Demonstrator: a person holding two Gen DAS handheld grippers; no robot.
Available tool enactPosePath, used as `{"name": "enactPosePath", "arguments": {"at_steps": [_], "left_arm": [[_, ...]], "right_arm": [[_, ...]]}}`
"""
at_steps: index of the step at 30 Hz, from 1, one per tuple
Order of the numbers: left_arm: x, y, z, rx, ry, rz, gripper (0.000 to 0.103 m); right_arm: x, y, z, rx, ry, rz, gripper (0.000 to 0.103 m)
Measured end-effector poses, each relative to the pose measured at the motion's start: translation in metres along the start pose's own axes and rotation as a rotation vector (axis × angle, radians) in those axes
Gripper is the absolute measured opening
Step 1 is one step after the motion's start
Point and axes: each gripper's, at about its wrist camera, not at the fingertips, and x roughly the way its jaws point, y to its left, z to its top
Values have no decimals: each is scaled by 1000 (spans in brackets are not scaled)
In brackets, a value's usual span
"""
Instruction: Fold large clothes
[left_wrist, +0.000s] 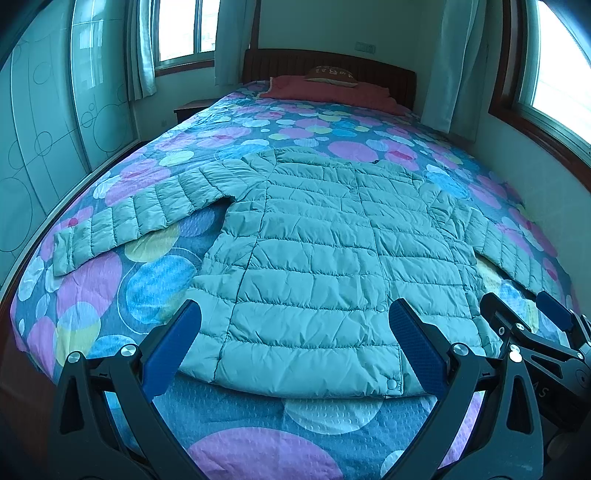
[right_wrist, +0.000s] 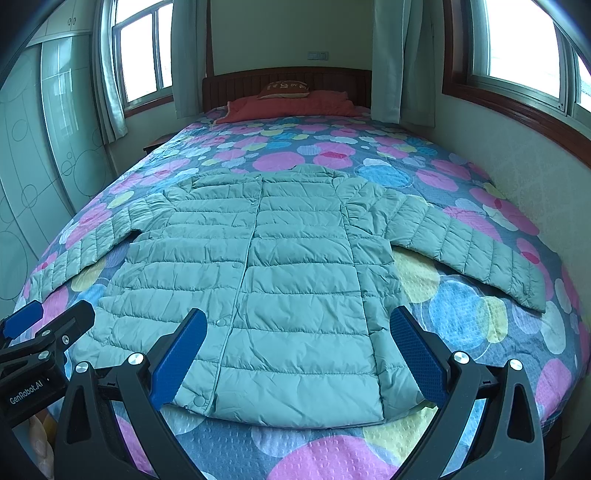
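A: Where does the jacket (left_wrist: 314, 251) lie?

B: Flat on the bed (left_wrist: 258, 443), front up, snap placket closed down the middle, collar toward the headboard (right_wrist: 288, 79); its hem runs straight across just ahead of me, with a strip of bare dotted bedspread between hem and the bed's near edge.

A: And your jaws?

B: Both pairs spread wide and holding nothing; my left gripper (left_wrist: 295, 350) hangs over the hem, one blue pad above the left bottom corner and the other above the snap at the placket's foot; my right gripper (right_wrist: 299, 354) hangs over the hem's right part, its right pad near the right bottom corner; neither touches the cloth that I can see. Each gripper shows at the rim of the other's view, so they sit near each other.

A: The sleeves?

B: Both thrown out sideways and slanting toward me; the left sleeve (left_wrist: 122, 221) ends with its cuff close to the bed's left edge; the right sleeve (right_wrist: 469, 247) ends close to the right edge, where the wall (right_wrist: 535, 177) runs just beside the bed.

A: Room to move?

B: Open bedspread between each sleeve and the body, and plenty beyond the collar up to the red pillow (right_wrist: 291, 105); a wardrobe (left_wrist: 44, 129) stands off the left side.
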Motion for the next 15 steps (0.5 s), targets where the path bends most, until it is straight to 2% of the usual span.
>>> {"name": "enactPosePath", "arguments": {"at_steps": [15], "left_arm": [[1, 2, -2, -1, 4, -1, 101]], "right_arm": [[1, -1, -1, 0, 2, 0, 99]]}}
